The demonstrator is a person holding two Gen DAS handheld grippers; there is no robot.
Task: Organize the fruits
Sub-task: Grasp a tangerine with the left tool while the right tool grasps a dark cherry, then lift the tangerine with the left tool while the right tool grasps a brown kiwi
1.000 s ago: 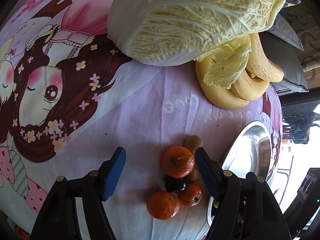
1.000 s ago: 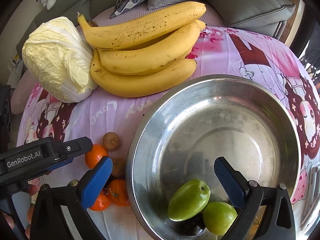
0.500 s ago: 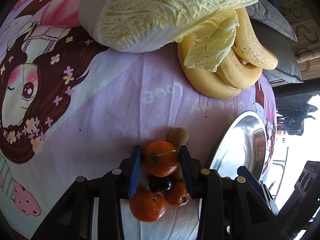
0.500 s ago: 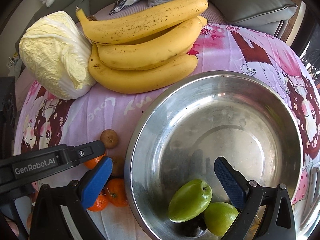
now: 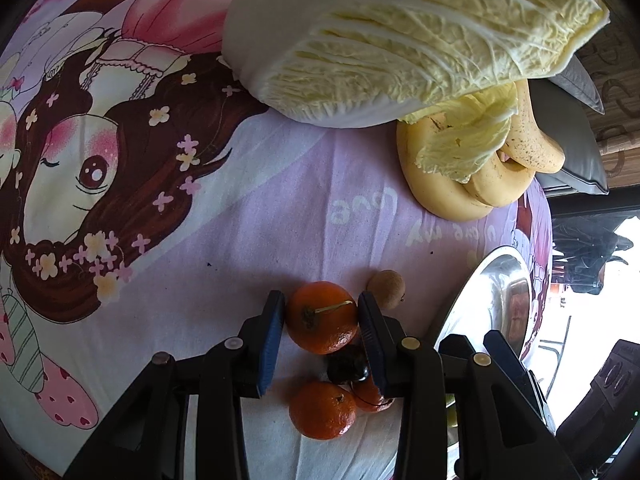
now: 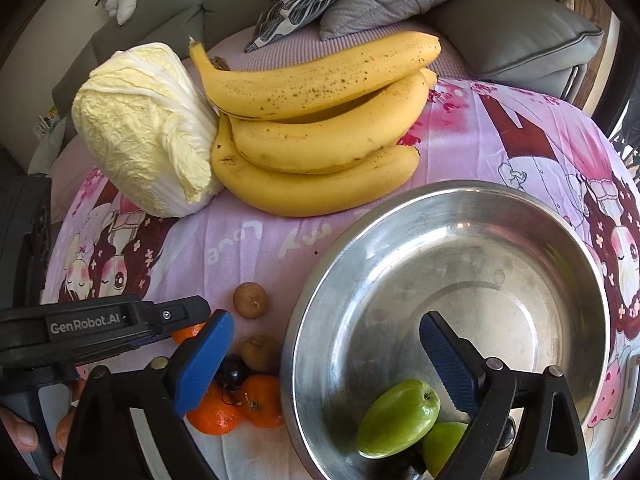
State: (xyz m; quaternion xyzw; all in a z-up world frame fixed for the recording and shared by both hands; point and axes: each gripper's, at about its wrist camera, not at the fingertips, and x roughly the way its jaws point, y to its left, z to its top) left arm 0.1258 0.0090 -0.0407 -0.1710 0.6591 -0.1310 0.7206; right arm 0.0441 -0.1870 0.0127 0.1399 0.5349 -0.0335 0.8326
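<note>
- Left wrist view, bottom centre: the left gripper (image 5: 321,316) has its blue pads pressed on both sides of a stemmed mandarin (image 5: 322,322), jaws drawn in to the width of the fruit.
- Judged from this, the step in hand is lifting that mandarin into the steel bowl (image 5: 496,300) at the right edge; a straight rise first would keep it from dragging its neighbours.
- Just below the held fruit lie a dark cherry-like fruit (image 5: 347,366) and two more mandarins (image 5: 322,410); a brown longan (image 5: 386,289) sits just beside the right pad and could be nudged.
- Right wrist view: the right gripper (image 6: 326,350) hangs over the bowl's near rim, jaws wide but closing, nothing gripped between them; two green fruits (image 6: 398,418) lie in the bowl below.
- Farther up the frame, bananas (image 6: 320,128) and a napa cabbage (image 6: 148,128) rest on the printed cloth (image 6: 240,240), well apart from the lift path.
</note>
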